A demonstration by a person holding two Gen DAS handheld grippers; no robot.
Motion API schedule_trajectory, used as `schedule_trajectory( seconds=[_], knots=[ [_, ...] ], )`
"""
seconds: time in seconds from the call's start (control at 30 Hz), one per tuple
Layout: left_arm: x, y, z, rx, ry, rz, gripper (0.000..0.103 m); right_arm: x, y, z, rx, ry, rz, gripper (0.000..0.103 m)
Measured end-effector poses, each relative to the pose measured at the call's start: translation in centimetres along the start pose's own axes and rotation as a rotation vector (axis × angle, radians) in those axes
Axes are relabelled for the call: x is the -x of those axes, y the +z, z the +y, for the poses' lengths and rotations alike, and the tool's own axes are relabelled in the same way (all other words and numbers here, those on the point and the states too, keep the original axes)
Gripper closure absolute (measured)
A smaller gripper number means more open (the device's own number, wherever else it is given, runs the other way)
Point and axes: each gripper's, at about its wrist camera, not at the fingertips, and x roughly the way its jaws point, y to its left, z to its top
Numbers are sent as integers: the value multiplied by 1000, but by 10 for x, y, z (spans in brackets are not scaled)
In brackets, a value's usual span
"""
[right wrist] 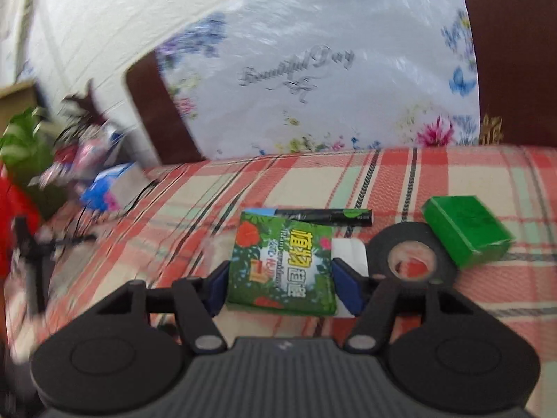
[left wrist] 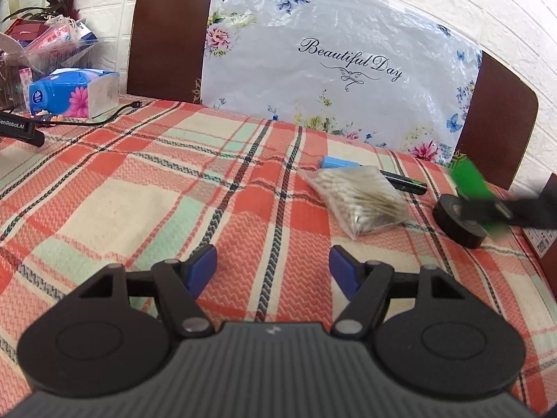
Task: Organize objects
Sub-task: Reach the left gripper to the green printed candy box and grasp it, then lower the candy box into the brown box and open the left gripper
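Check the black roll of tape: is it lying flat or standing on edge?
Lying flat. In the right wrist view the black roll of tape shows its round hole facing up, with the plaid tablecloth visible through it.

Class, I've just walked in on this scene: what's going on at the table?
A person is tidying small items on a plaid tablecloth with two handheld grippers. The right gripper has a green floral packet between its fingers, beside a black tape roll, a green box and a black pen. The left gripper is open over bare cloth, with nothing between its fingers, short of a bag of cotton swabs.
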Motion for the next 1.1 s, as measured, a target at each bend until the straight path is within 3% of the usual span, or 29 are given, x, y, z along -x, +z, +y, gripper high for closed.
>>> schedule_trajectory(
  seconds=[0.17, 0.23, 0.27, 0.4, 0.53, 0.67, 0.73, 0.83, 0.87, 0.9, 1.0, 1.1],
  knots=[
    [-3, 1, -4, -42, -35, 27, 26, 84, -65, 24, 396, -85, 7, 39],
    [-1, 2, -11, -79, -52, 54, 26, 101, -96, 27, 496, -128, 36, 29],
    [2, 2, -14, -89, -61, 69, 26, 107, -111, 25, 498, -149, 52, 20],
    [36, -4, -31, -10, -260, 151, 30, 128, -143, 3, 348, -154, 67, 15],
    [63, -17, -70, -28, -406, 254, 31, 135, -152, -16, 234, -142, 76, 7],
    [65, -34, -101, 1, -457, 416, 34, 130, -148, -21, 195, -113, 77, 3],
    [63, -38, -111, 19, -453, 439, 34, 123, -146, -21, 189, -110, 78, 2],
    [59, -39, -129, -48, -412, 439, 61, 114, -144, -14, 204, -113, 60, 16],
    [58, -38, -130, -31, -427, 457, 66, 114, -143, -11, 211, -102, 52, 35],
    [58, -36, -131, -23, -419, 465, 67, 115, -142, -7, 225, -83, 49, 41],
    [68, -26, -143, -50, -428, 451, 71, 122, -149, 5, 283, -148, 14, 42],
    [83, -4, -159, -70, -467, 389, 71, 139, -146, 5, 311, -205, -61, 42]
  ],
)
